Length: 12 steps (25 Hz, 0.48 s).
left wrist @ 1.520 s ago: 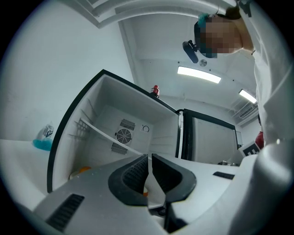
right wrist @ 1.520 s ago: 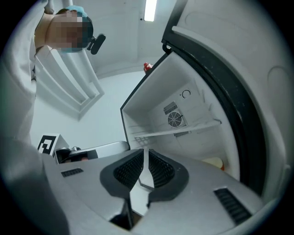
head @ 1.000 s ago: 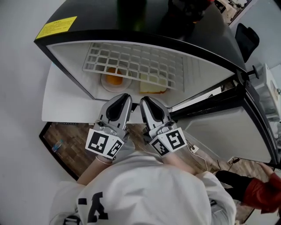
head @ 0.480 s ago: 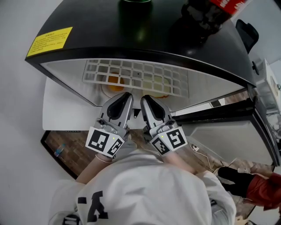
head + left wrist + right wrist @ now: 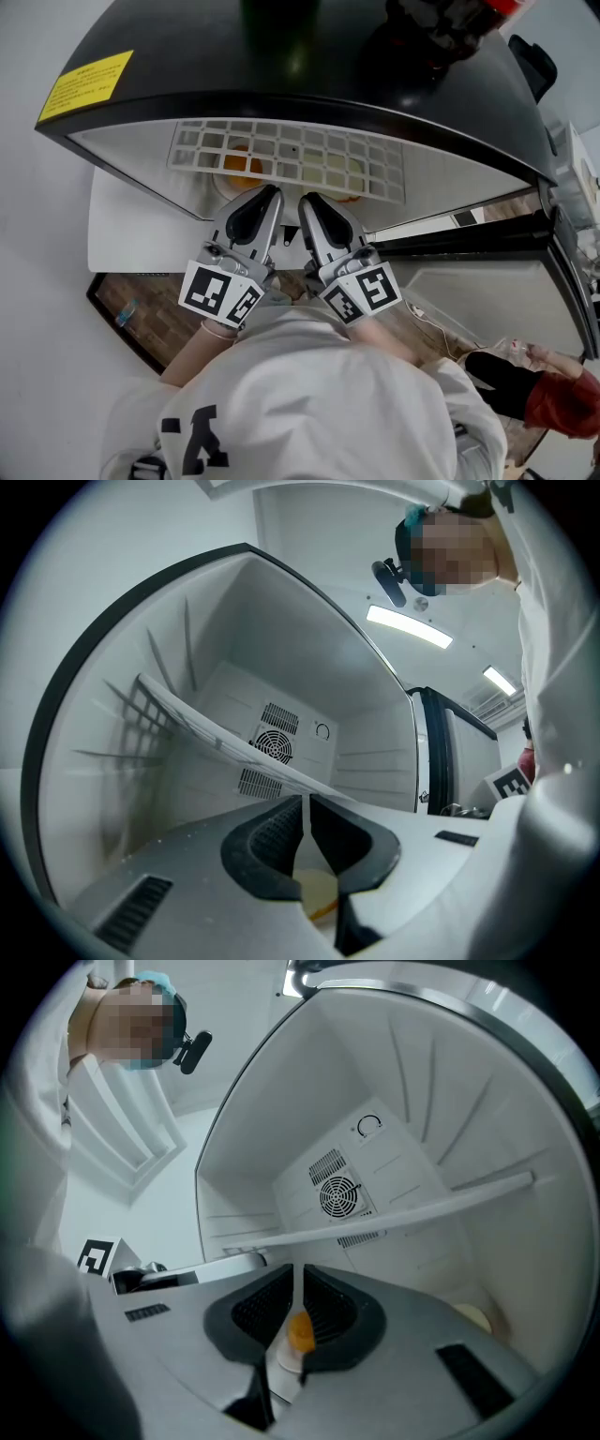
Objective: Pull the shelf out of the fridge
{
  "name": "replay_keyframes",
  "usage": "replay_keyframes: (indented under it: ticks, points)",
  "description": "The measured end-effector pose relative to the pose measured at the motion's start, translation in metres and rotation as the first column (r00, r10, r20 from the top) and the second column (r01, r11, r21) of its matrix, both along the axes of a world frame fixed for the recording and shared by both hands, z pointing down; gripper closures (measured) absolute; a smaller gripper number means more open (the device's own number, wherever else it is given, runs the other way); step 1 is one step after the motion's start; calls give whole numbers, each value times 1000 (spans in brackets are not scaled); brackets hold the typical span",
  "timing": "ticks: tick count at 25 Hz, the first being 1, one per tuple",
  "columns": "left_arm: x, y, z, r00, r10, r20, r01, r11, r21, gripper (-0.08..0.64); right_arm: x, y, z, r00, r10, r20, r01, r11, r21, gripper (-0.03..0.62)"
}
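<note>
"Trouble from that point, as you judged it?"

"Mostly a crooked pull. Gripped off-centre, the white wire-grid shelf [image 5: 286, 155] could have jammed against the side walls of the black compact fridge [image 5: 281, 56]. It could also have tipped onto the plate of orange food [image 5: 242, 169] beneath it."

"And the tongs?"

"The left gripper [image 5: 266, 197] and the right gripper [image 5: 307, 201] were both clenched on nothing, side by side just outside the fridge mouth. The shelf sat inside the fridge, ahead of their tips and untouched."
</note>
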State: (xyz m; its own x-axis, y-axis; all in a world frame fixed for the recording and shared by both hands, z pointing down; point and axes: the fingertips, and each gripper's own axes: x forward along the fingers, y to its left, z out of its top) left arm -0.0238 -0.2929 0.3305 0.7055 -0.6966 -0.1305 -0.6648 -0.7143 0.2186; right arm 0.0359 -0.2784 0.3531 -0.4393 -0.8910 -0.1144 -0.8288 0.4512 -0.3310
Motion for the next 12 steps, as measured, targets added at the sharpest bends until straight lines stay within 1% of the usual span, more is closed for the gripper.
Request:
replay_keyframes:
  ticks: [2,4,7,8,9,10,11,12]
  points:
    - [1,2,-1,1000,-10,-5,10,1000,-3,529,4,1,-2,1000,0,5,0,1000,1,537]
    - [2,2,0,1000,-16,-14,15,1000,-22,528,7,2,-4,1000,-4,23,4,1000,5,537]
    - [4,2,2,999,-15,-38,13,998,-56,517,11,3,-12,996,-30,85,27,999,33,534]
    - [5,1,2,999,-15,-47,12,998,-65,475,12,3,-14,992,-37,119,33,999,38,511]
    - [6,1,2,998,-14,-56,10,997,-73,421,14,2,-14,986,-39,160,34,999,34,442]
    - [7,0,2,998,-11,-65,6,997,-79,383,17,0,-14,979,-35,202,31,999,25,357]
    - [8,-1,2,997,-8,-72,2,997,-82,368,20,-1,-14,971,-29,236,25,1000,19,327]
    - [8,-2,1,997,-7,-77,1,997,-82,359,23,-2,-15,966,-22,257,18,1000,18,327]
